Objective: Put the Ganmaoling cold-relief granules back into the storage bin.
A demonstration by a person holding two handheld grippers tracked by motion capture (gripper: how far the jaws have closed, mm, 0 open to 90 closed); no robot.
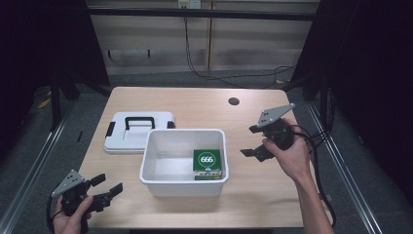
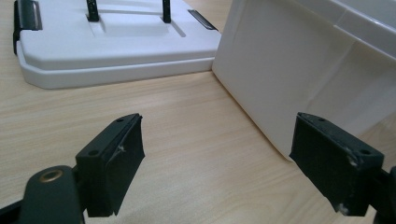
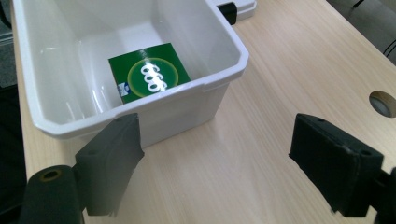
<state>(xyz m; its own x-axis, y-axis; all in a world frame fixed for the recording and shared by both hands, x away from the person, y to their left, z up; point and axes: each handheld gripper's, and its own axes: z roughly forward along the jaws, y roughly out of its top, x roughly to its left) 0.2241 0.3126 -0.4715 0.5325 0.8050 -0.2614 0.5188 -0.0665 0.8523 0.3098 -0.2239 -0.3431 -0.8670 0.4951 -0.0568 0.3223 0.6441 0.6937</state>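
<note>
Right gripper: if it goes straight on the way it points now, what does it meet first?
Probably the white bin. The right gripper is open, and in its own view the bin's near wall lies ahead toward its left side, with bare table ahead otherwise. Depth is unclear.

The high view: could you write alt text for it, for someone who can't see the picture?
A white plastic bin sits open on a wooden table with a green box marked 666 inside; its white lid with black handle lies flat behind it to the left. A person's hands hold two open black grippers, the left gripper near the table's front corner, the right gripper beside the bin.
</note>
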